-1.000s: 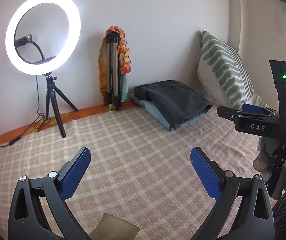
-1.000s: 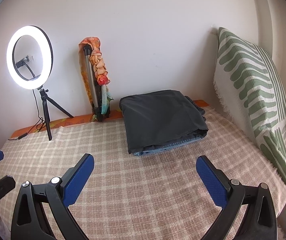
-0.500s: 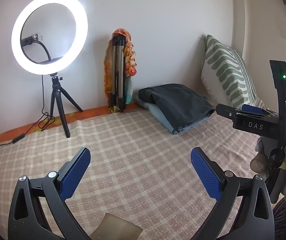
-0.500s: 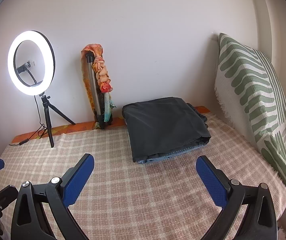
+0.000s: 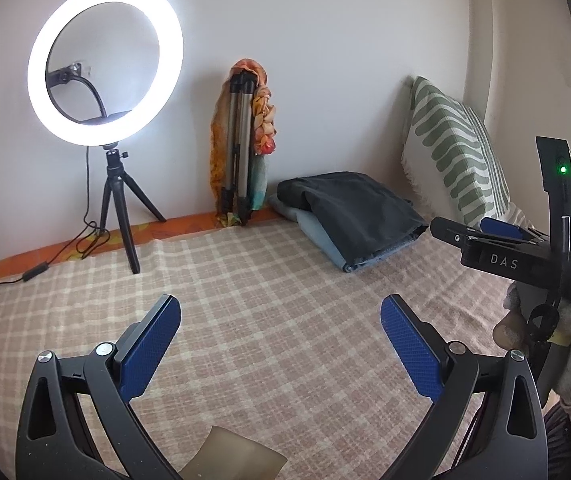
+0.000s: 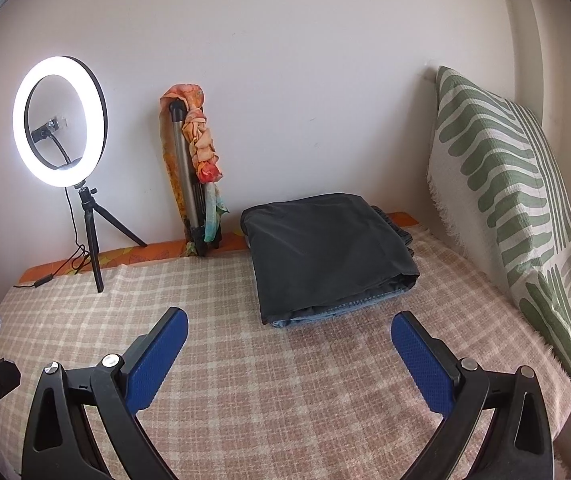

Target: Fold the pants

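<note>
Folded dark pants [image 6: 325, 248], stacked on blue jeans [image 6: 341, 307] at the bed's far wall: located ahead of right gripper [image 6: 288, 344], nearer than left gripper [image 5: 279, 340]. Both jaws spread, nothing held.

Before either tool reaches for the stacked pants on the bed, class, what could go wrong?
1. The dark pants lie on a denim pair; a pinch might lift both.
2. The folded tripod leans just left of the stack; a swing could topple it.
3. The pillow crowds the right side.
</note>
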The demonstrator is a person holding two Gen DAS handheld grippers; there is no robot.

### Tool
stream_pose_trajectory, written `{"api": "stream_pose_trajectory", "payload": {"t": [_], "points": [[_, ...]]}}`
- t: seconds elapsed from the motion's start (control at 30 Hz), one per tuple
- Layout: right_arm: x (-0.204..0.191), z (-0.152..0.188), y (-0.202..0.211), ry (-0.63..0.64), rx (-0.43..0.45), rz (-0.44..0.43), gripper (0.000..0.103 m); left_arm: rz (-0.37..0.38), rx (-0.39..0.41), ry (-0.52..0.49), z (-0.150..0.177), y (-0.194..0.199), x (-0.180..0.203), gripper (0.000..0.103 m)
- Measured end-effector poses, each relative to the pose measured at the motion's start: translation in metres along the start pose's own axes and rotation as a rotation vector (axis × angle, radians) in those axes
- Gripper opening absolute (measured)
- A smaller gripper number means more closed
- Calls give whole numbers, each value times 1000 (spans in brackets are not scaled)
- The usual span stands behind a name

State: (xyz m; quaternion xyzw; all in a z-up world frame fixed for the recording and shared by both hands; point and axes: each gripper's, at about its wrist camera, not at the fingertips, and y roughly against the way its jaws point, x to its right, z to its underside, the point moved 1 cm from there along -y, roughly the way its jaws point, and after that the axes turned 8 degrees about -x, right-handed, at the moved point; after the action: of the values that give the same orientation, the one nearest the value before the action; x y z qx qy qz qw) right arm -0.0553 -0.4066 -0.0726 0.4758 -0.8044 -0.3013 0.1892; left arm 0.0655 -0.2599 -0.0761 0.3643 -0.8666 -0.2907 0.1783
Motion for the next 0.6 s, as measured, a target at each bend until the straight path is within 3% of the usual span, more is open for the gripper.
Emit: {"api": "stream_pose_trajectory", "payload": {"t": [0.6], "points": [[1,0,1,-3,0,5,103,10,6,-5,-1,3,2,100]]}}
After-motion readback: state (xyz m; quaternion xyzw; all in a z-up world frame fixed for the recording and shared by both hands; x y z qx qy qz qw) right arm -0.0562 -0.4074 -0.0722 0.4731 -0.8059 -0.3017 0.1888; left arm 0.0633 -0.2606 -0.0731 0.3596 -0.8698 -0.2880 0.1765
